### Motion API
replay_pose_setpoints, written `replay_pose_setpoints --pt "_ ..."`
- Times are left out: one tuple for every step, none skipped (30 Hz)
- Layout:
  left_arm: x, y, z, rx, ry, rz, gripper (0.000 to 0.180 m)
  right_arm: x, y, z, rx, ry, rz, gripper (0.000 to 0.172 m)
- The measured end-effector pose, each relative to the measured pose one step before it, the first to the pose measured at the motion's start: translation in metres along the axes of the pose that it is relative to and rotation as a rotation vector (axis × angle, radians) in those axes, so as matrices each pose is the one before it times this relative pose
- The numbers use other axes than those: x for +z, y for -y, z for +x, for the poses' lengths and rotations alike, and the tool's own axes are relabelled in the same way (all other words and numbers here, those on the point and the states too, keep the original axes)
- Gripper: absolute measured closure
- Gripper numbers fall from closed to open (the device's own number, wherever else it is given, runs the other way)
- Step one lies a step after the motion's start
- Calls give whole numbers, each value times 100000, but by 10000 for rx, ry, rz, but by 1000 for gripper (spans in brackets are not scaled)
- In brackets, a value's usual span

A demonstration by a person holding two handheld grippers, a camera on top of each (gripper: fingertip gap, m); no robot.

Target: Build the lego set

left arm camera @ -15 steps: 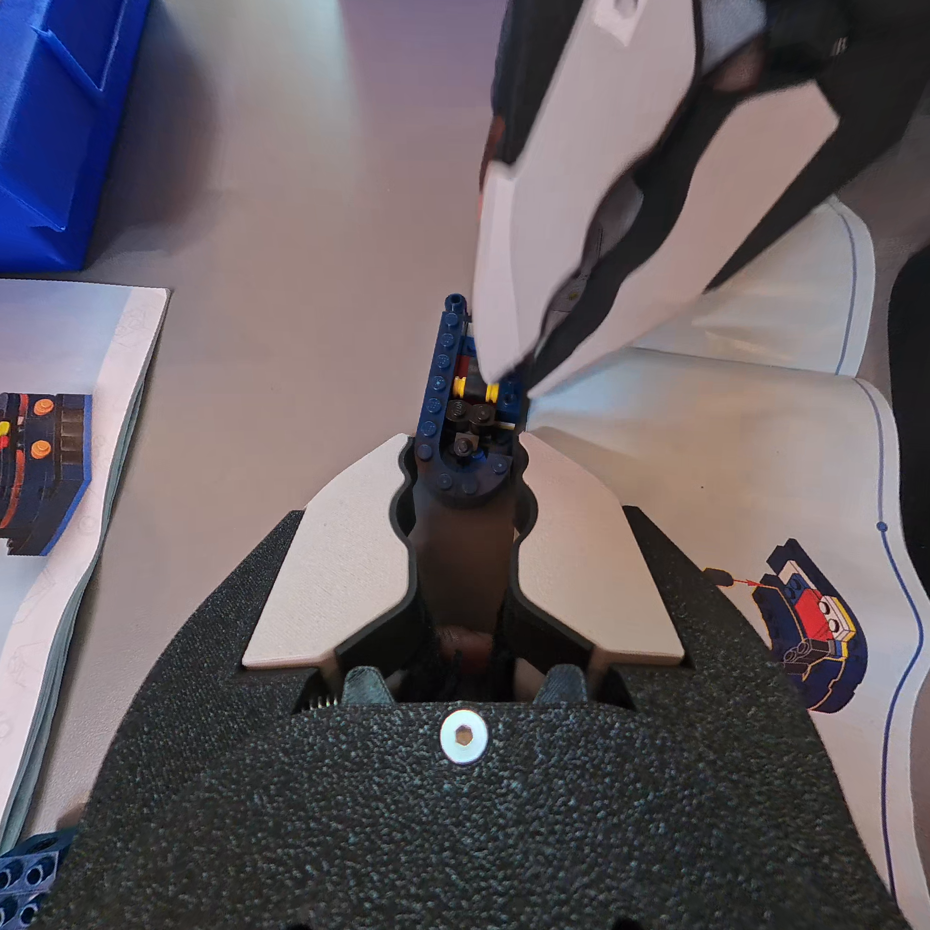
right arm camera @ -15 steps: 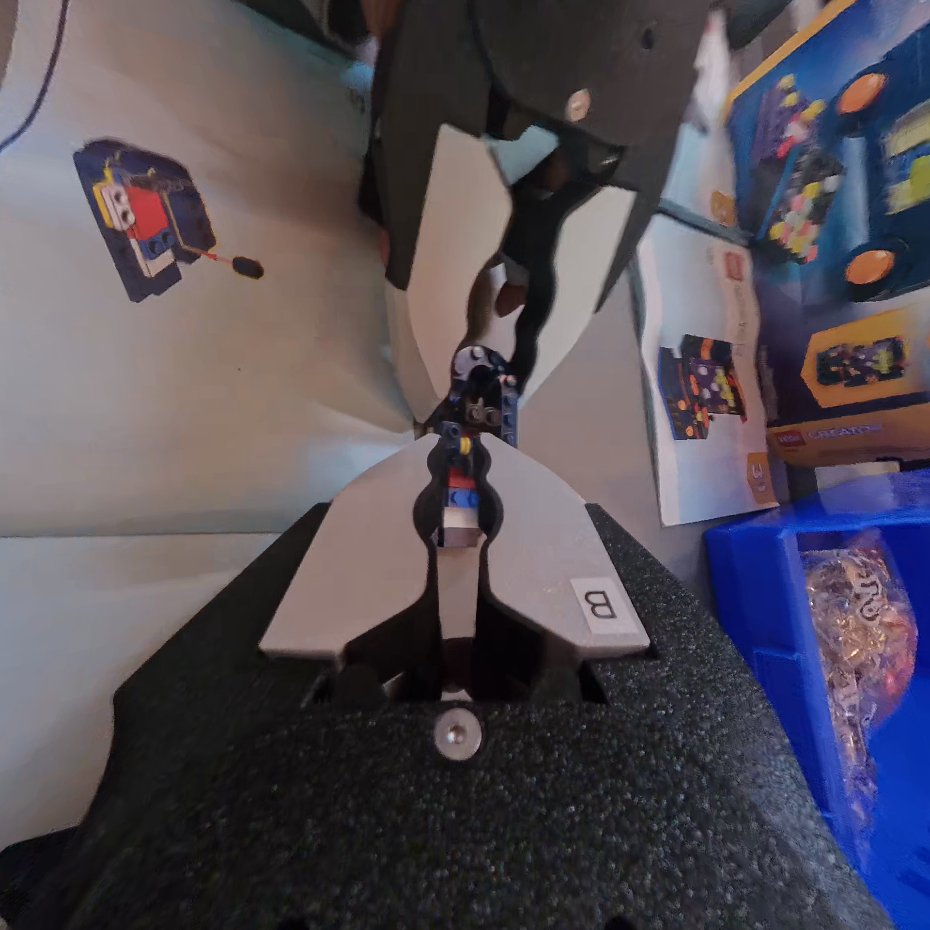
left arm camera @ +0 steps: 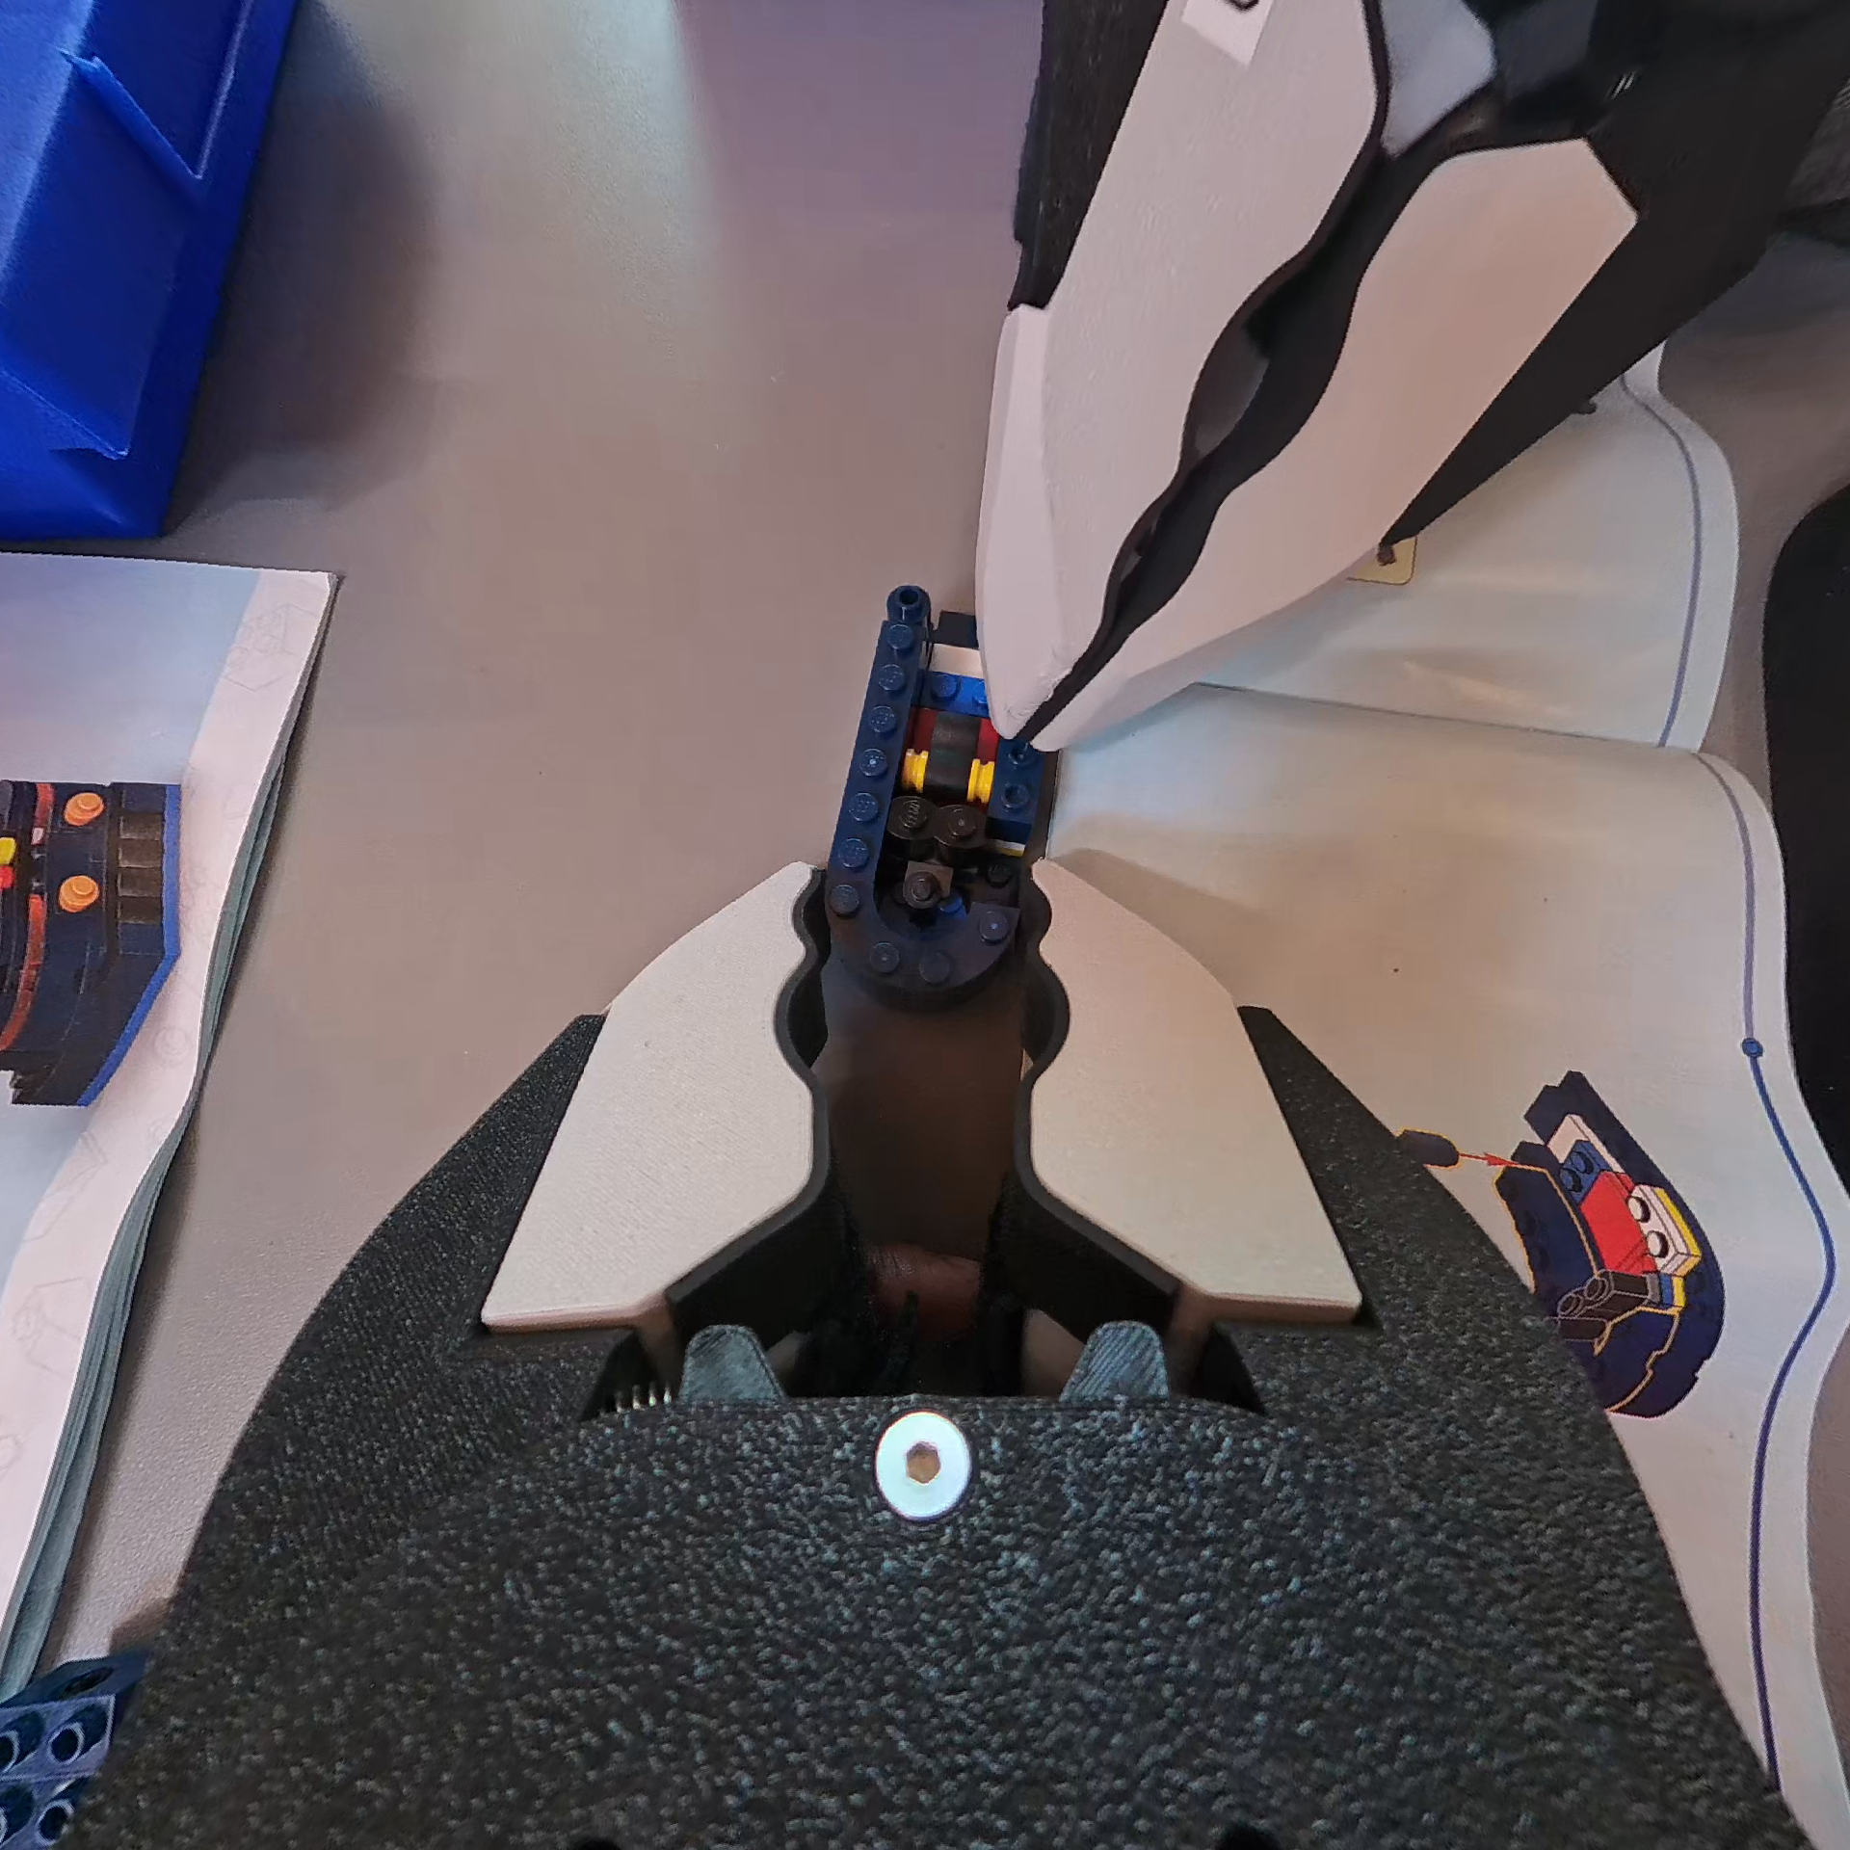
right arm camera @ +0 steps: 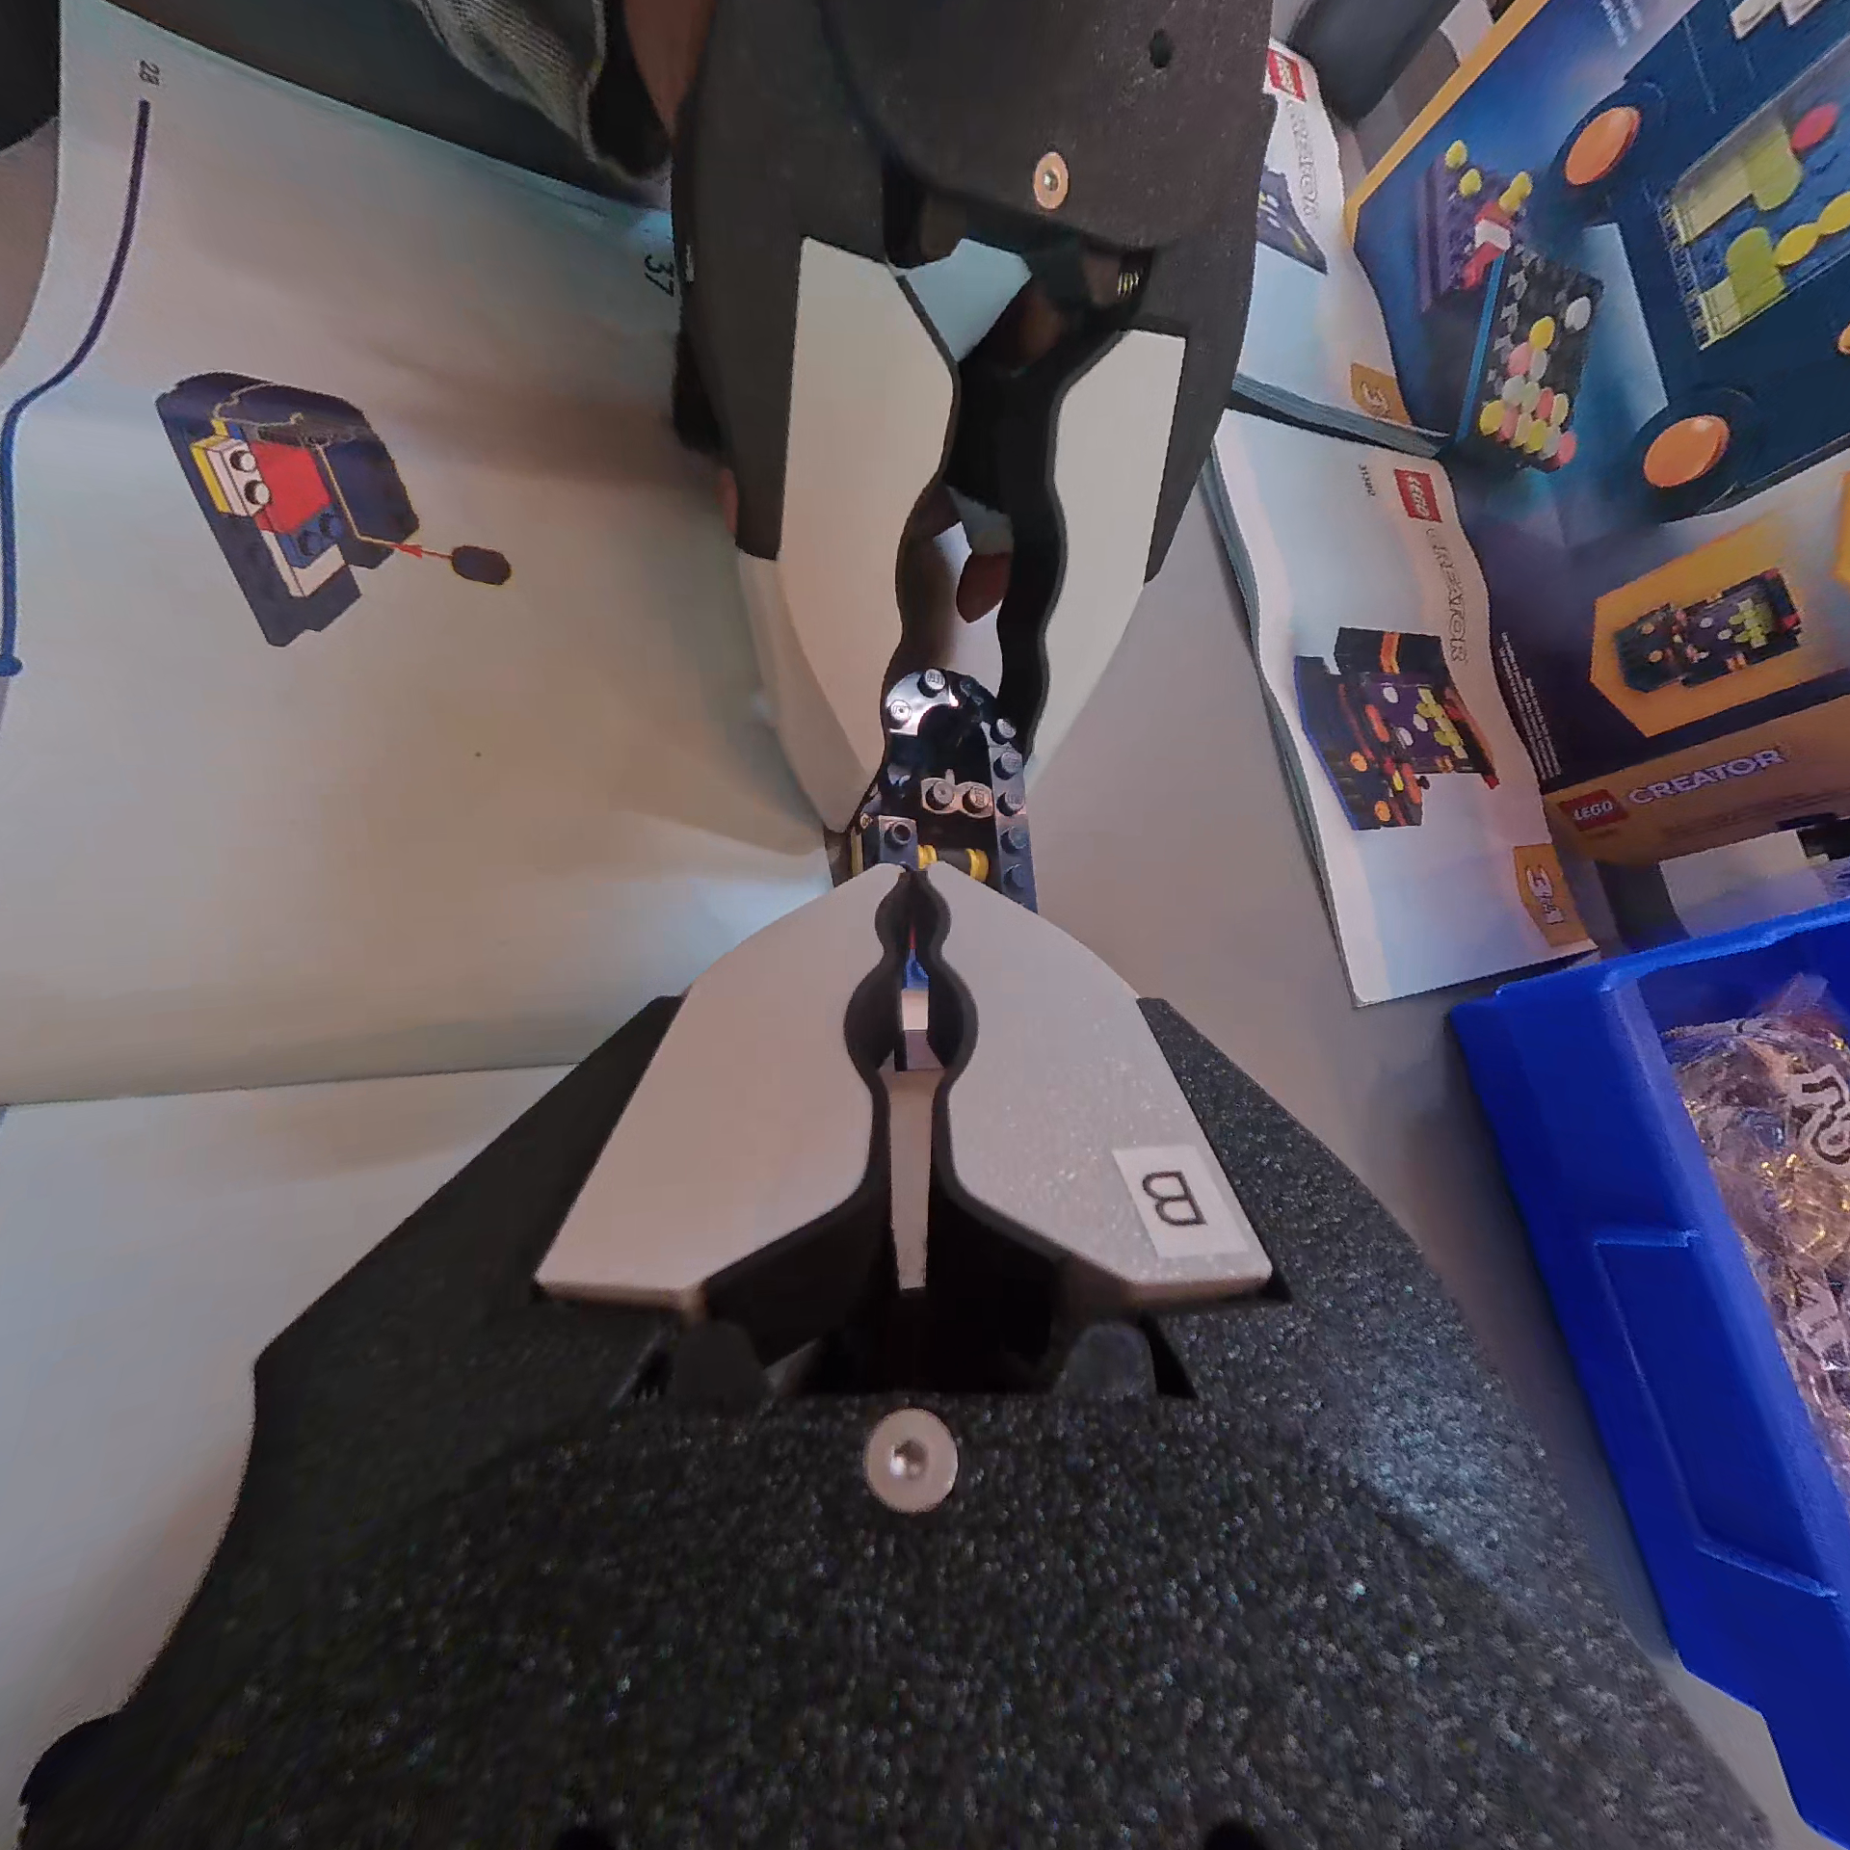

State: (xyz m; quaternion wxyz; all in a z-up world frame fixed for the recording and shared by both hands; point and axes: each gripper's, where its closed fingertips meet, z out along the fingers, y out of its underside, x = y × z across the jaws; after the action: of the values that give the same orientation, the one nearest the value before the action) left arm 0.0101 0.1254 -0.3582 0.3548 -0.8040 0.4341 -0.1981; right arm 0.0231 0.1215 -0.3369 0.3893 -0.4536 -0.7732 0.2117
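Bricks in dark blue form a small boat model [left arm camera: 926, 851] whose rounded end sits clamped between the fingers of the left gripper [left arm camera: 926, 906]; both pads press on its sides, and it is held above the grey desk [left arm camera: 561, 621]. Inside the hull show a yellow axle piece, black round studs and red and blue bricks. The right gripper [left arm camera: 1026, 726] comes in from the upper right with its jaws clenched tip to tip, and its point touches the model's right edge, on a blue brick just beside the yellow piece. From the right wrist view the same closed tips [right arm camera: 906, 876] meet at the near end of the model [right arm camera: 961, 791], with the left gripper [right arm camera: 951, 721] gripping its far end; whether anything is pinched at the very tips cannot be told. An open manual [left arm camera: 1402, 951] lies under and to the right of the model, with a drawing of the boat on its page. A closed booklet [left arm camera: 130, 901] lies at the left, a blue bin [left arm camera: 110, 250] behind it. The bin [right arm camera: 1682, 1301] holds a clear bag, and a toy box [right arm camera: 1652, 350] stands beyond the booklet [right arm camera: 1402, 701].
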Motion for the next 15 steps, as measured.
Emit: replay_pose_setpoints --pt "-2 -2 -13 0 0 0 145 12 32 -46 10 24 3 172" --pt "0 0 3 -2 -2 0 145 25 51 -92 28 56 22 172" --pt "4 3 0 -5 -4 0 145 34 31 -31 19 24 -10 172" --pt "-4 -3 8 1 0 0 145 3 -2 -6 -51 -3 -49 172" --pt "0 -1 -3 2 2 -1 145 -5 -6 0 -48 -14 -73 172" --pt "0 0 -1 0 0 0 145 13 -11 3 -3 -10 -71 172" --pt "0 0 0 0 0 0 145 -1 -19 -2 3 -11 -91 172" --pt "0 0 -1 0 0 0 145 2 -17 -4 -21 -5 -106 172" --pt "0 0 0 0 0 0 145 8 -18 4 75 32 -120 172" --pt "0 0 1 -1 0 0 145 3 -31 -9 133 69 -111 172" --pt "4 4 -7 -1 0 0 145 11 -31 5 127 69 -97 172" --pt "0 0 0 0 0 0 145 7 -32 -2 80 43 -93 172" --pt "0 0 0 0 0 0 145 6 -26 -10 59 14 -119 171" --pt "7 -7 0 -1 0 0 145 4 -24 1 30 -3 -155 171" --pt "0 0 0 0 0 0 145 9 -6 3 4 7 -175 171"
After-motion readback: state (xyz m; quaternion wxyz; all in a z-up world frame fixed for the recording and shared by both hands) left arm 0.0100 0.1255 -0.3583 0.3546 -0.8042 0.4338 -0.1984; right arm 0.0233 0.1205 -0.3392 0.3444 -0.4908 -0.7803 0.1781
